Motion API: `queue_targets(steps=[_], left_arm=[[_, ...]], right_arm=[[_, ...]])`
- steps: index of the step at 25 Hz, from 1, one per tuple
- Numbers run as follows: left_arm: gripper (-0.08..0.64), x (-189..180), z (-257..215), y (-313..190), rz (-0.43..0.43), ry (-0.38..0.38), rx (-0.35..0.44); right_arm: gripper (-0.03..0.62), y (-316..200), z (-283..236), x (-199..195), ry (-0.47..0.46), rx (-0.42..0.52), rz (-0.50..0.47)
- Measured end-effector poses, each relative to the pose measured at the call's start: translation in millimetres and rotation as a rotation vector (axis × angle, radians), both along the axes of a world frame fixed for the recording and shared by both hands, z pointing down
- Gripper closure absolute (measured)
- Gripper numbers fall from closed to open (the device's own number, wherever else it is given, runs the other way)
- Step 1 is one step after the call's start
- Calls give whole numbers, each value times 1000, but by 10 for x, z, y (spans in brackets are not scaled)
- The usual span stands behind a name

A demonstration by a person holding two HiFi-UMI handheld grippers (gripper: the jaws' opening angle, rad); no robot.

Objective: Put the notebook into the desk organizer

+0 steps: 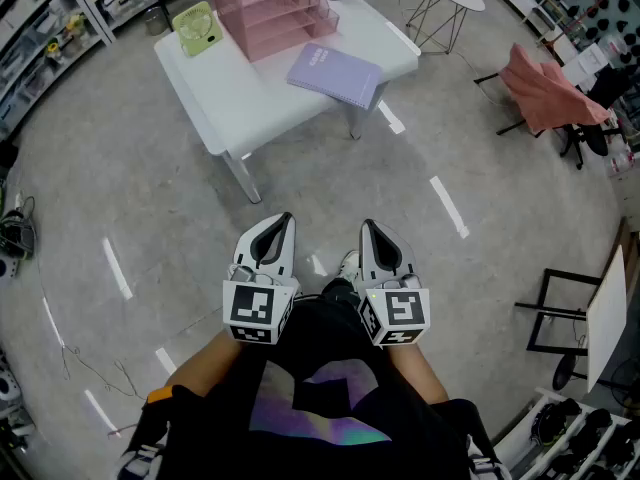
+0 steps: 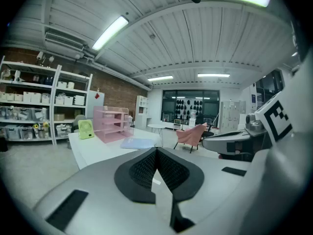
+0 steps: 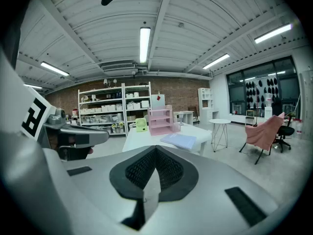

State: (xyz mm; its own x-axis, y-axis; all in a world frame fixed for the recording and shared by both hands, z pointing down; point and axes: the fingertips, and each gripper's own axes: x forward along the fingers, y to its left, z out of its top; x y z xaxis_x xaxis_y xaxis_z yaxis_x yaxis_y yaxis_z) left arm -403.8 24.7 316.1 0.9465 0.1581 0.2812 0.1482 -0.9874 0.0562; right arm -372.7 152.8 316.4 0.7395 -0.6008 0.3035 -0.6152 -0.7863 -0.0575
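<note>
Notebook (image 1: 335, 75) seen at the right corner of the tabletop (image 1: 232, 90)
The left hand-held gripper (image 1: 283, 219) and right hand-held gripper (image 1: 368, 227) are held clenched, empty, well apart from it.

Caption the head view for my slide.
Left gripper, right gripper shut, empty, short of table with notebook and pink organizer.

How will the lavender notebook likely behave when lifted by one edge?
The thin, flat lavender notebook probably sags a little if held by one edge. It looks light for its size. Pushed, its smooth cover would likely slide on the white table rather than tip.
</note>
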Motion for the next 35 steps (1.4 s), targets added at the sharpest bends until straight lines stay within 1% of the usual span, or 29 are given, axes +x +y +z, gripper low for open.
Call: queue_targets(steps=[10,19,25,35], left_arm=[[555,71,-27,-4,-3,-6,3],[555,202,7,-4,-15,-23,-4],[555,436,71,52,-30,-48,-25],[555,1000,47,100,-133,-67,-28]], right_arm=[[581,11,-27,84,-3,-3,-6],[580,60,19,242,-36,-13,-22],[580,120,99,524,-71,-15,-48],[578,233,38,1180,-68,-23,-126]])
